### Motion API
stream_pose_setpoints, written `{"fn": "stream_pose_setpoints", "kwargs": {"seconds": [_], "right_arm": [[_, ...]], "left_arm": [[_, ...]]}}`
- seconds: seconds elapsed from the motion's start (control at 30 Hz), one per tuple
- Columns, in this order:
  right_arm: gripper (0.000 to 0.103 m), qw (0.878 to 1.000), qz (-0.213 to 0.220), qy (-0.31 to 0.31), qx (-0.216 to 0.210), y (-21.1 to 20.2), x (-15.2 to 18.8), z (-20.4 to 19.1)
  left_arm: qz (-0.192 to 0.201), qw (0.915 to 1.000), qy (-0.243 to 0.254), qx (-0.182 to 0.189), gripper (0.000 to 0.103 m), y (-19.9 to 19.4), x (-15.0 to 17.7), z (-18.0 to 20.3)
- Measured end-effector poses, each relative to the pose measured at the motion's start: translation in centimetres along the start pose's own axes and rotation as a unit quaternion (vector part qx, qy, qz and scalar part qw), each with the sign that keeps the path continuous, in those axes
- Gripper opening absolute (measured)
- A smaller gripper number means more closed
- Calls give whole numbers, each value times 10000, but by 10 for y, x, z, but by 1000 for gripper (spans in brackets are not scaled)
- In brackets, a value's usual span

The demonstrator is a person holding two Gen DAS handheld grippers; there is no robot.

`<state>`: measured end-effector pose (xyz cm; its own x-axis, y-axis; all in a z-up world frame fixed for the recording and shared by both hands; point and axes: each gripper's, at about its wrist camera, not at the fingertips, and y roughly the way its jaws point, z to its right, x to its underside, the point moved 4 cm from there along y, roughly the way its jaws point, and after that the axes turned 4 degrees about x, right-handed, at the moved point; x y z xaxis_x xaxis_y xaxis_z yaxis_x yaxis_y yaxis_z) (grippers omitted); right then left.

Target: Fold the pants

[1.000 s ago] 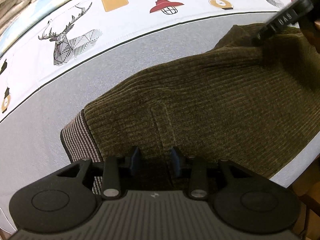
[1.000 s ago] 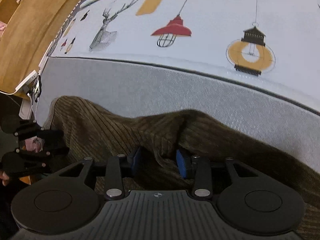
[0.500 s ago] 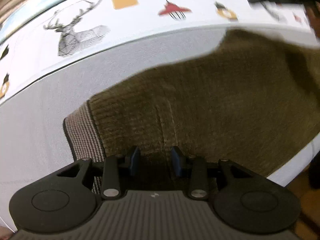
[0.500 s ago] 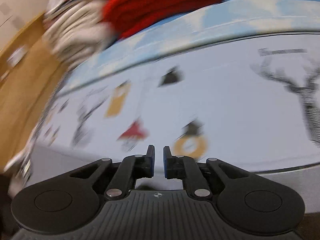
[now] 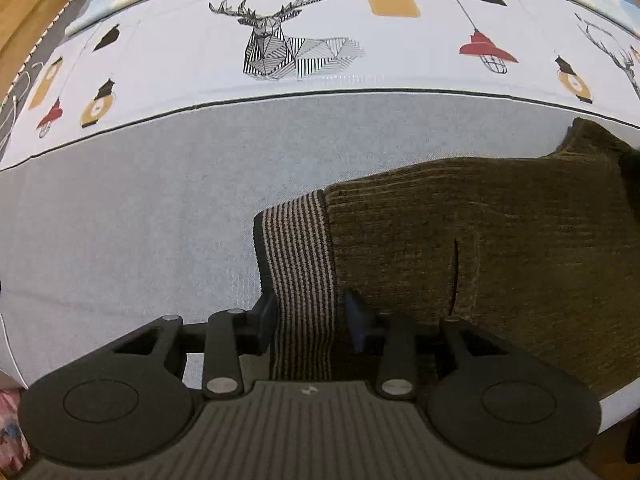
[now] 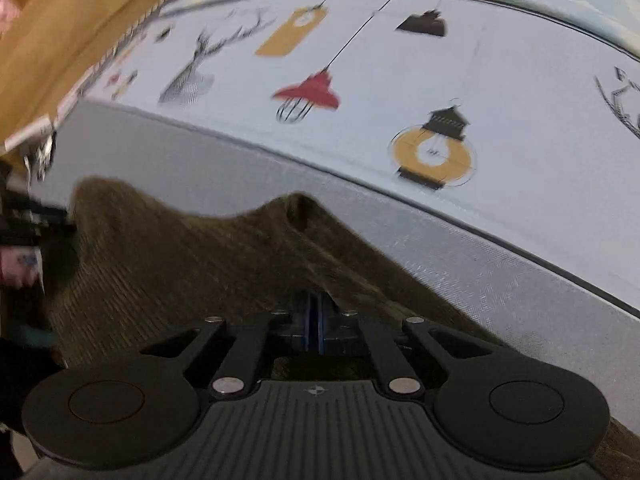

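- Two hand-held grippers work at one pair of olive corduroy pants (image 5: pixel 480 240), which lies on the grey band of a bed sheet (image 5: pixel 140 220), near its front edge.
- The left gripper (image 5: pixel 308 320) stands part open, its jaws opening, with the striped waistband (image 5: pixel 300 248) between the fingers; the pads do not press it.
- The right gripper (image 6: pixel 314 320) has its pads pressed together on a raised ridge of the pants (image 6: pixel 200 264).
- Farther off, the sheet is white, printed with a deer (image 5: pixel 280 48) and hanging lamps (image 5: pixel 486 50).
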<state>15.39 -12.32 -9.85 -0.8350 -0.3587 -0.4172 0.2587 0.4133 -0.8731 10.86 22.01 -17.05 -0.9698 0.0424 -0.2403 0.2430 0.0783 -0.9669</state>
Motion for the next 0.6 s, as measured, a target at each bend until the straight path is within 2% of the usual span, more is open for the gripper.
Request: {"fn": "stream_pose_setpoints", "kwargs": {"seconds": [0.07, 0.13, 0.17, 0.23, 0.3, 0.37, 0.4, 0.5, 0.6], "right_arm": [[12, 9976, 589, 258, 251, -24, -12, 17], [19, 9880, 1054, 1069, 350, -50, -12, 53], [19, 9817, 1197, 1425, 409, -61, -9, 69], [20, 9792, 1225, 1541, 501, -73, 6, 91], [26, 9867, 929, 1247, 477, -73, 22, 96], [45, 9947, 541, 719, 506, -66, 42, 90], [48, 9968, 380, 356, 614, -62, 53, 84], [48, 9906, 82, -662, 1193, -48, 77, 71], [49, 9803, 163, -1076, 1650, -42, 89, 73]], "left_arm": [[14, 10000, 13, 0, 43, -1, -1, 1], [36, 10000, 43, 0, 43, -2, -1, 0], [44, 10000, 68, -4, 43, -2, -1, 0], [58, 9999, 132, -12, 44, -3, 1, 0], [56, 9999, 158, -16, 44, 1, 1, -1], [50, 9998, 196, -33, 44, 1, 1, 0], [43, 9997, 219, -50, 44, 2, 0, 1], [31, 9995, 295, -140, 44, 2, 0, 5], [32, 9989, 387, -253, 44, 3, -1, 10]]}}
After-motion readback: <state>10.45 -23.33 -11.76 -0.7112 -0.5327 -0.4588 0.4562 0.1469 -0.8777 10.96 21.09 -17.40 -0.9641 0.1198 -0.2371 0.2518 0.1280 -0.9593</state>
